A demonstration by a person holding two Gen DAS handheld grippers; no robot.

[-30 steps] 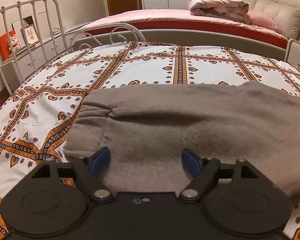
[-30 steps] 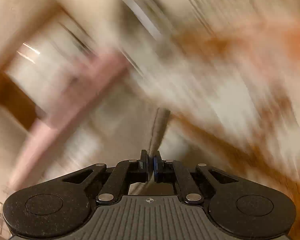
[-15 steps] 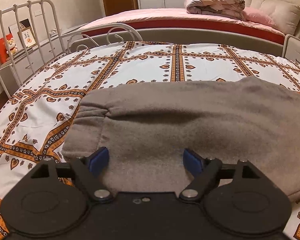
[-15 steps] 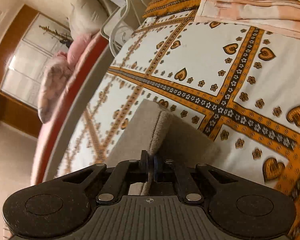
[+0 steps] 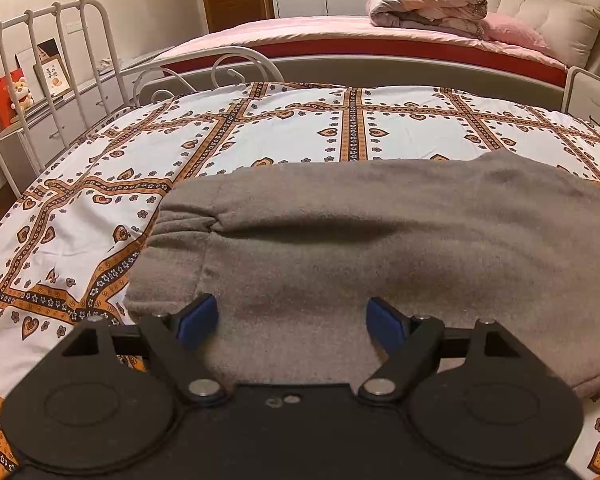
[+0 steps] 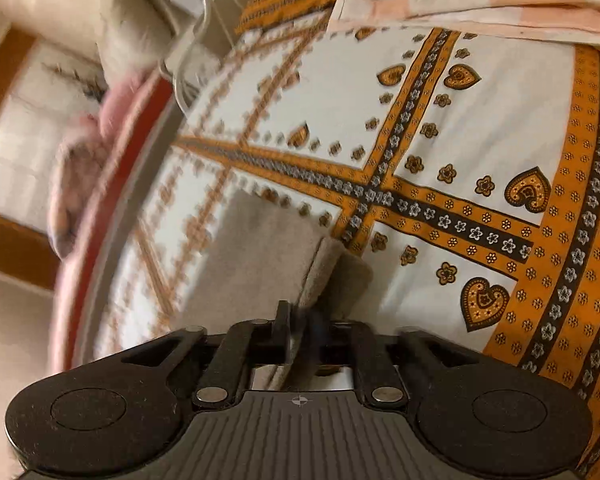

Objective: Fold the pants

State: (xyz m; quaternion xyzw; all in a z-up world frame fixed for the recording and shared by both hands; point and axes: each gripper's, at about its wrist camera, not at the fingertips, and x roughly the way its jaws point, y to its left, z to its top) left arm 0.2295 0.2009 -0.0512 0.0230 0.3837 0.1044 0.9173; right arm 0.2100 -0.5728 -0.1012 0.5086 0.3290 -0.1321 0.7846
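Opening right claw (image 6: pixel 300 326) around pants (image 5: pixel 380 248) edge; left claw (image 5: pixel 290 318) wide, empty.

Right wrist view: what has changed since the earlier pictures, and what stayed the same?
The right gripper, earlier clamped on the edge of the grey pants, is now opening, with the fabric still between its jaws. Its view has rolled a little over the patterned bedsheet. The left gripper stays wide open over the pants, unmoved.
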